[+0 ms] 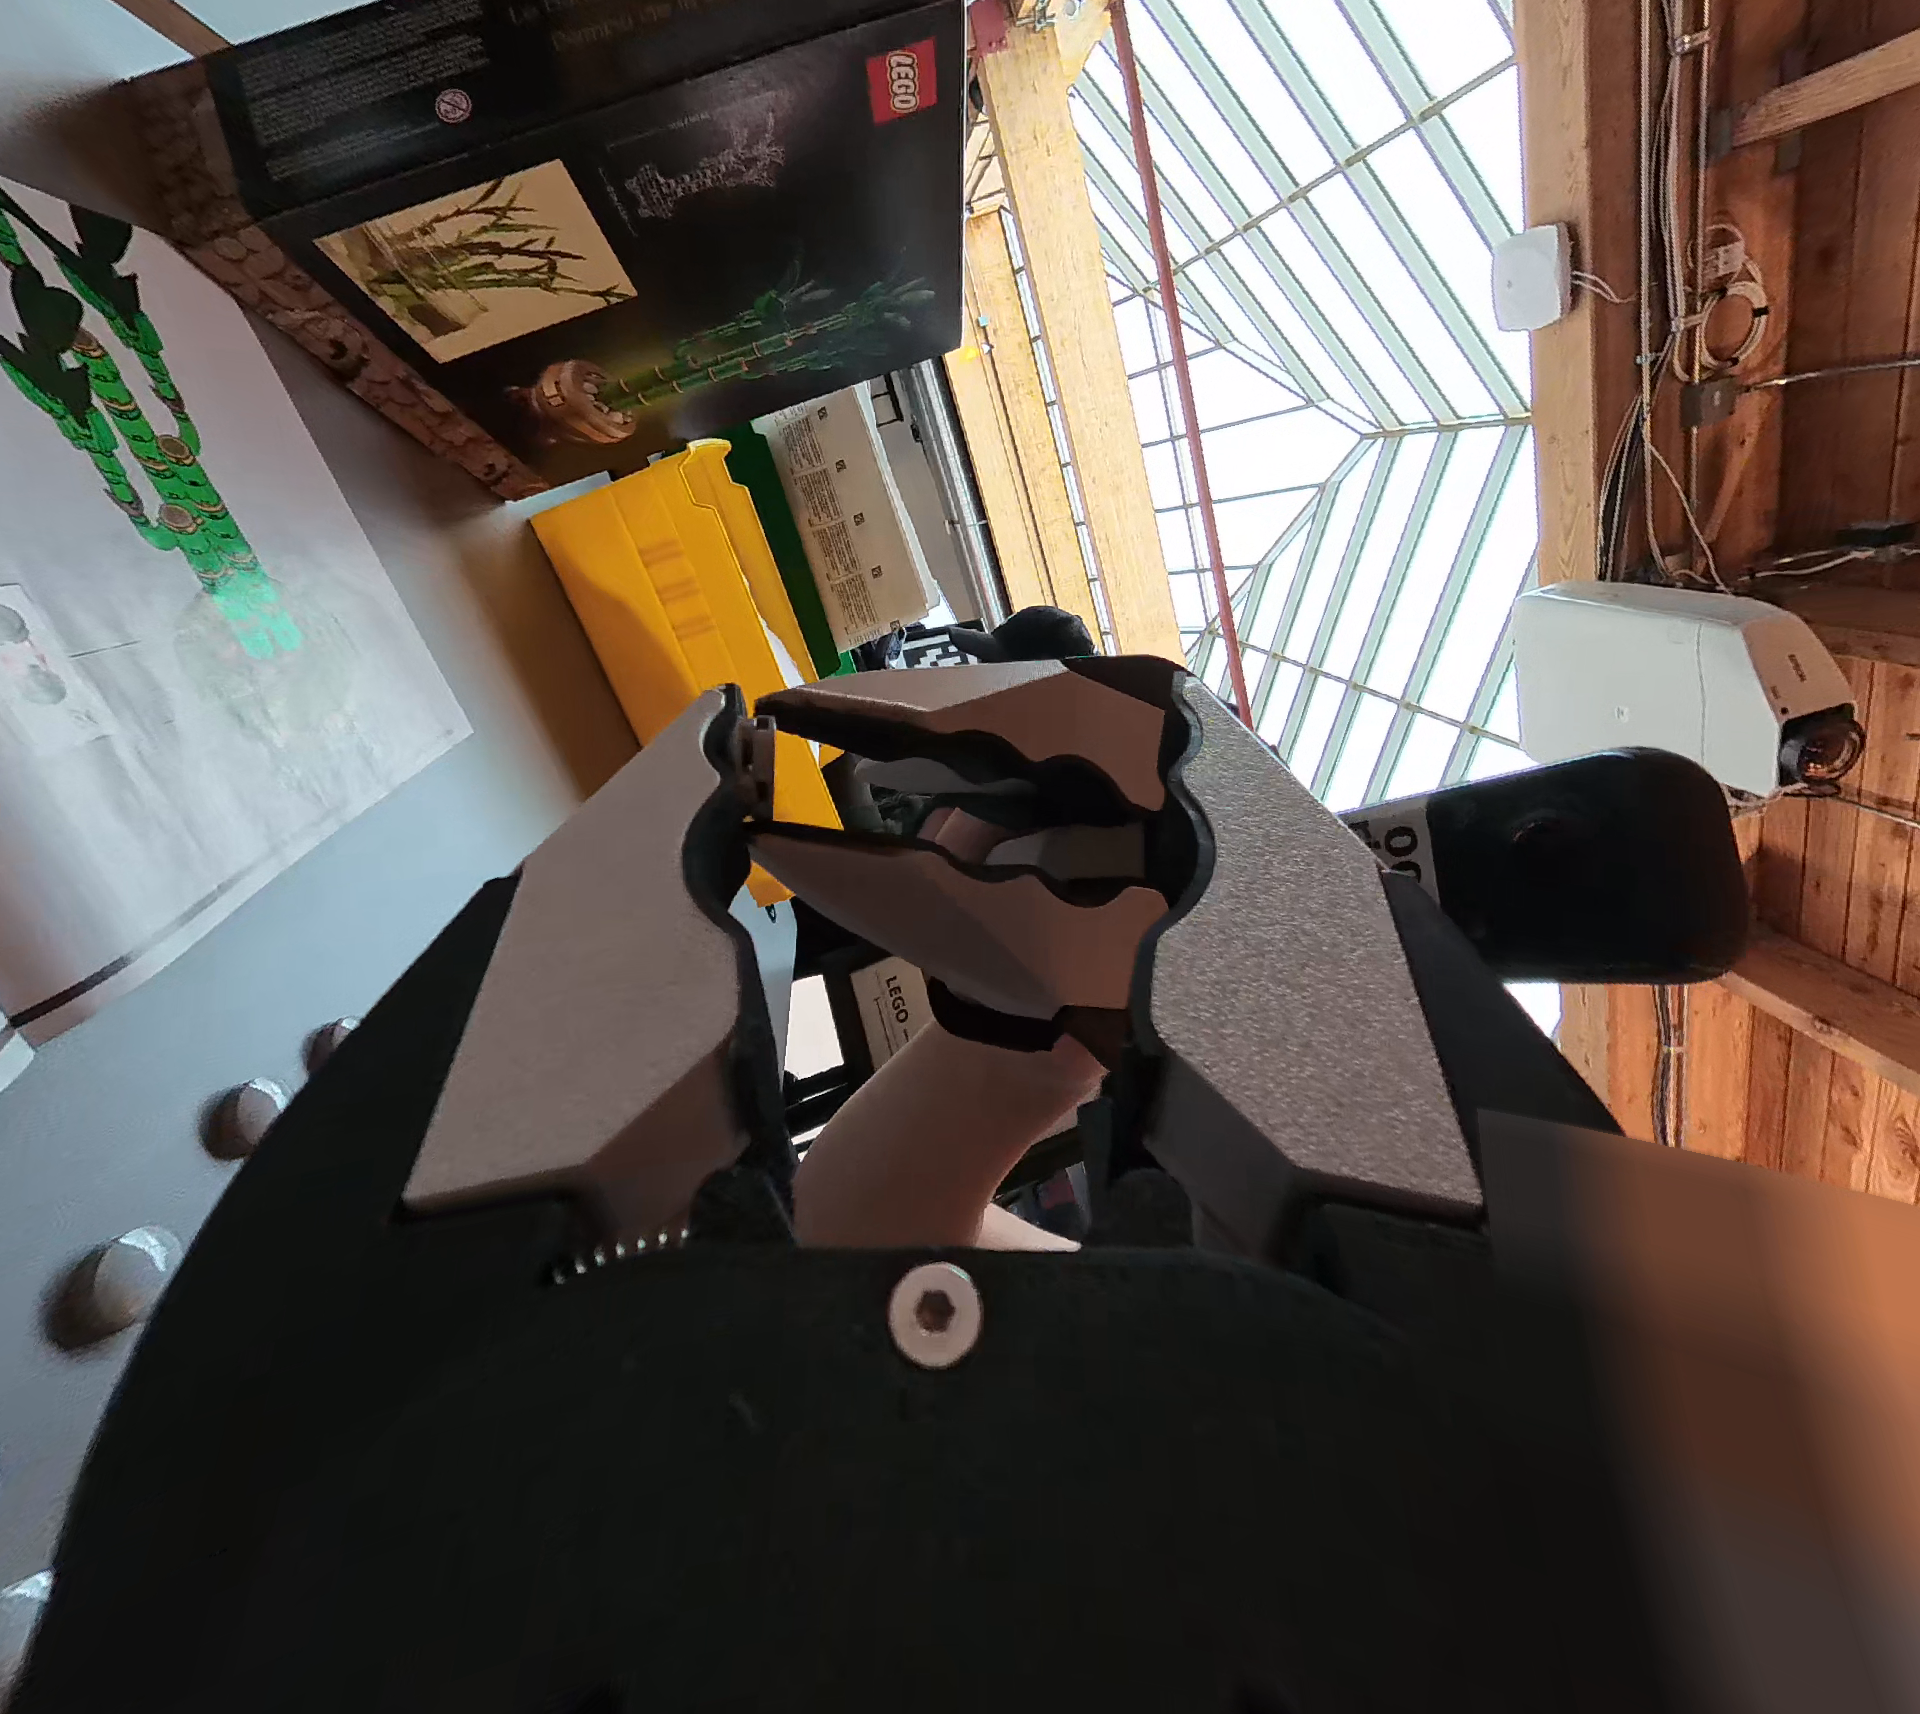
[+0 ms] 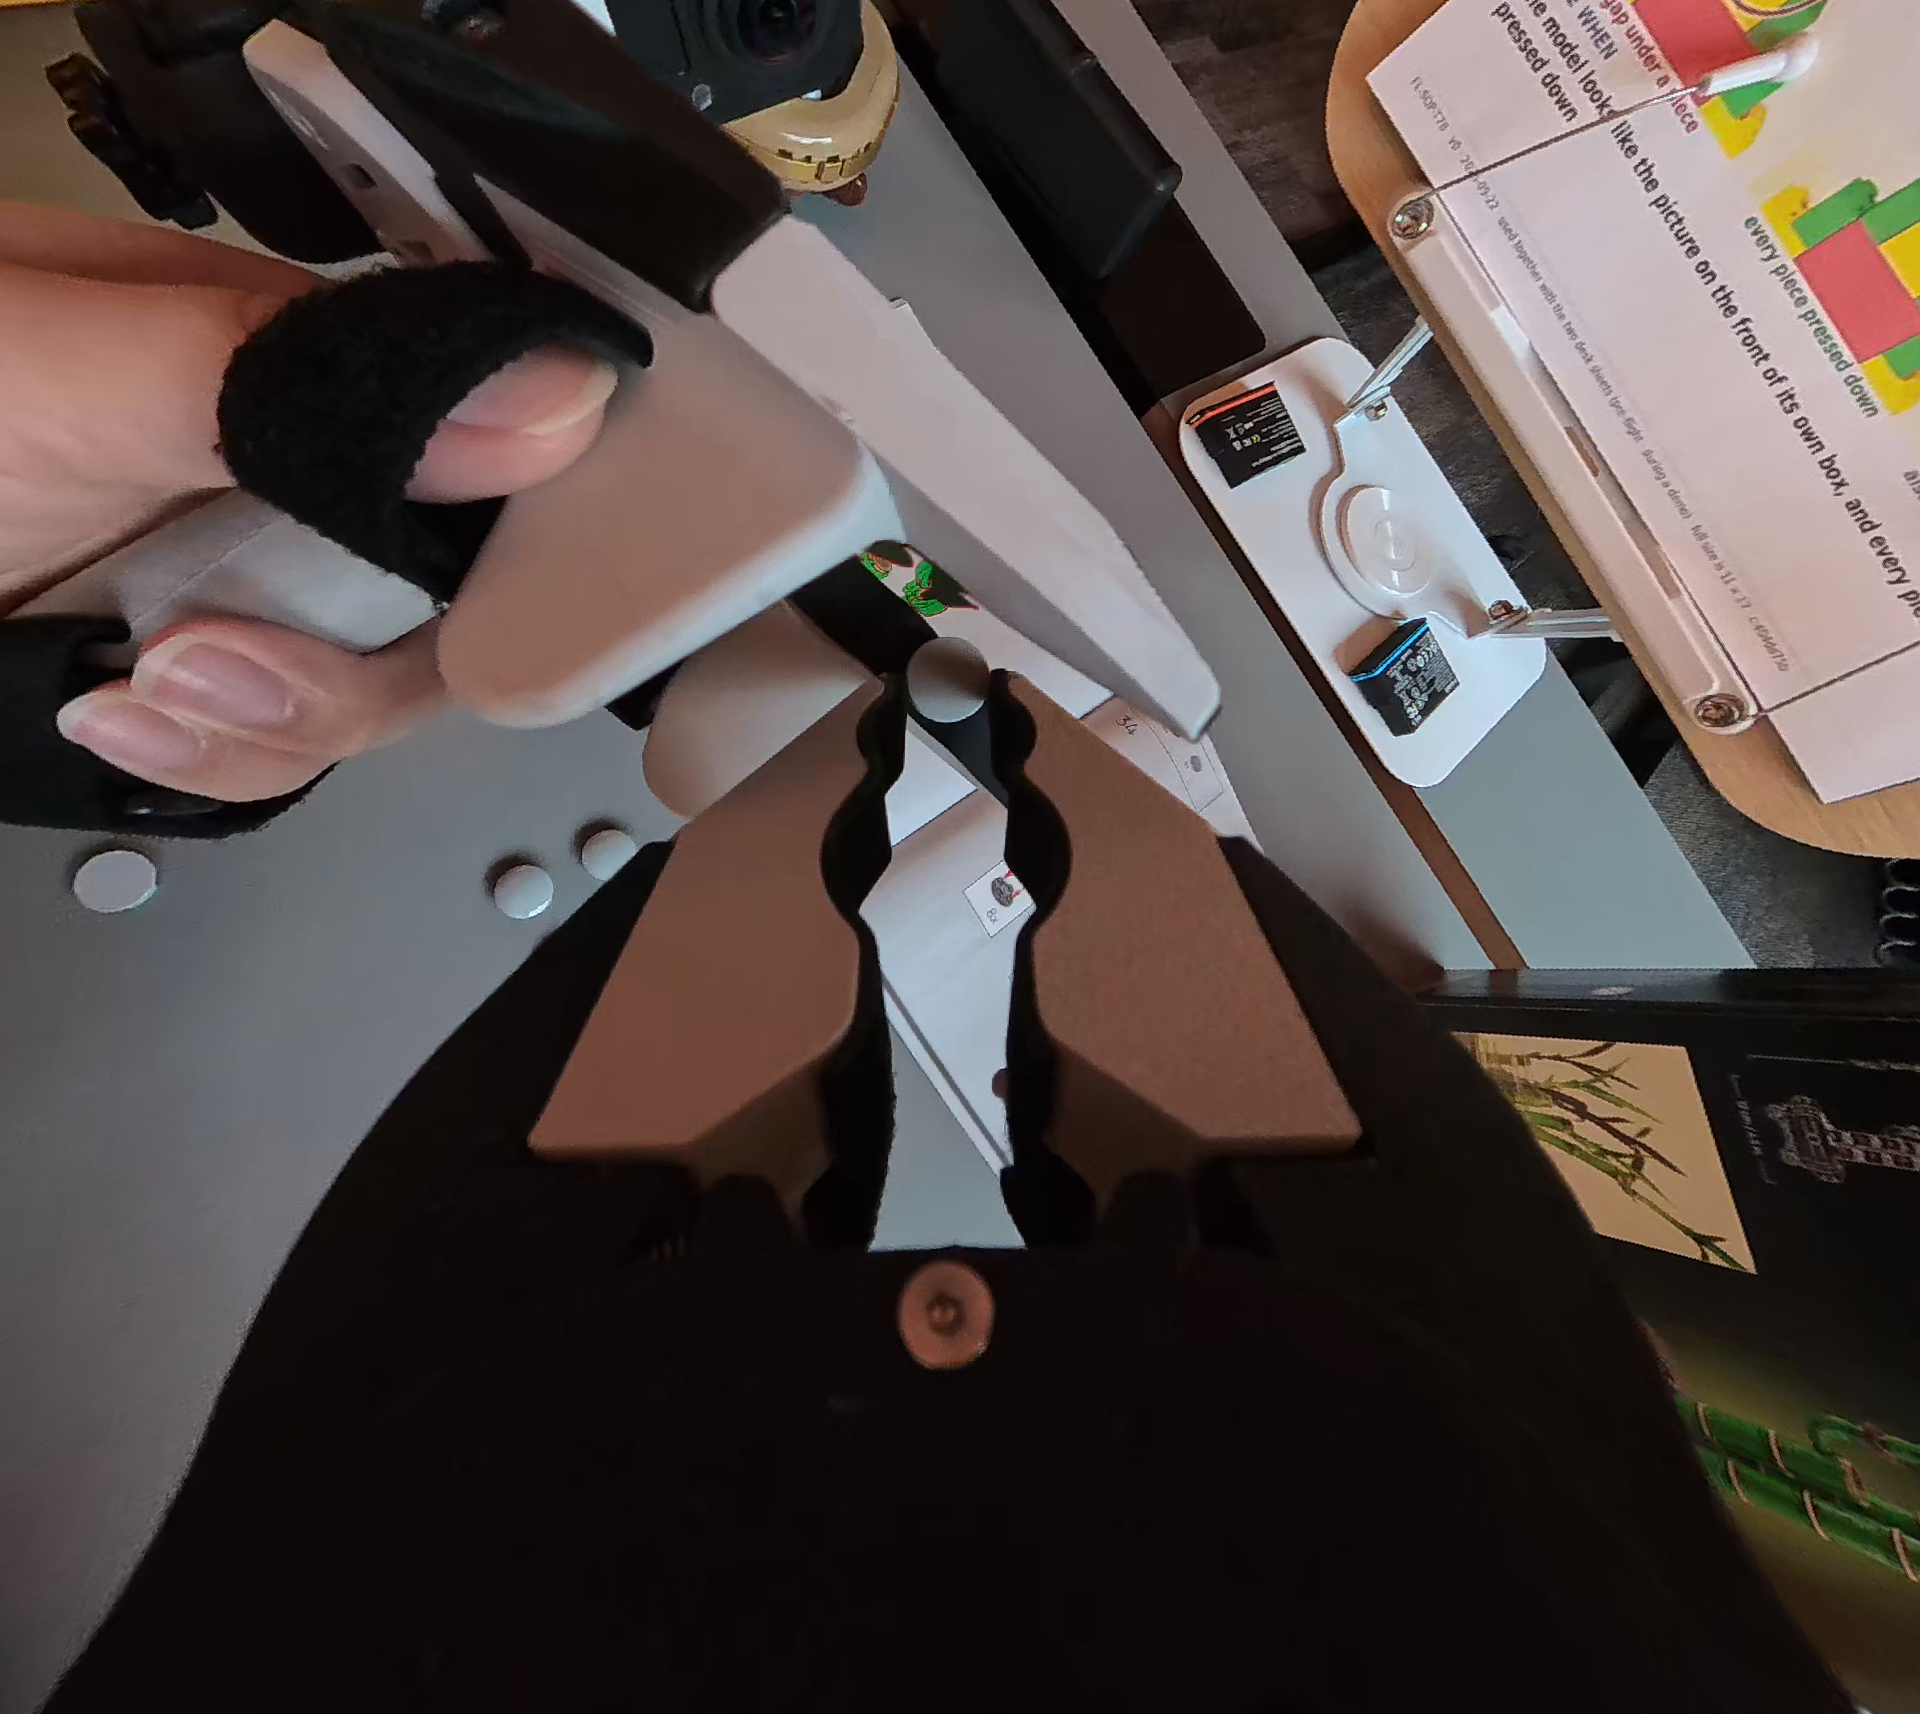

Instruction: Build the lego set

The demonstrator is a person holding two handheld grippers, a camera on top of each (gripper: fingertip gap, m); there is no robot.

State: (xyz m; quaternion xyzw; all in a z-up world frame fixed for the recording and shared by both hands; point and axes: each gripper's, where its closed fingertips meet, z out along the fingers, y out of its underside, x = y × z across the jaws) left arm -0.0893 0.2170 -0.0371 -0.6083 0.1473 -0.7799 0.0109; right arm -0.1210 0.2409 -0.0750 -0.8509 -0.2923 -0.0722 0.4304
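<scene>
- Grey round piece (image 2: 945, 677) pinched at right gripper (image 2: 943, 696) tips.
- Left gripper (image 1: 961, 734) fingers spread, nothing between them; right gripper's tips poke into the gap.
- Black Lego box (image 1: 623, 147) stands on the desk (image 1: 447, 833).

Your left wrist camera is rolled sideways and looks along its tool (image 1: 956, 791) across the grey bench (image 1: 436, 937) toward the black set box (image 1: 623, 137), taking in skylight and timber ceiling. Your right wrist camera looks steeply down along its tool (image 2: 945, 708) at the bench (image 2: 312, 1041), close in. Both views share the box (image 2: 1704, 1145), the bench, and each other's tool at near range.
</scene>
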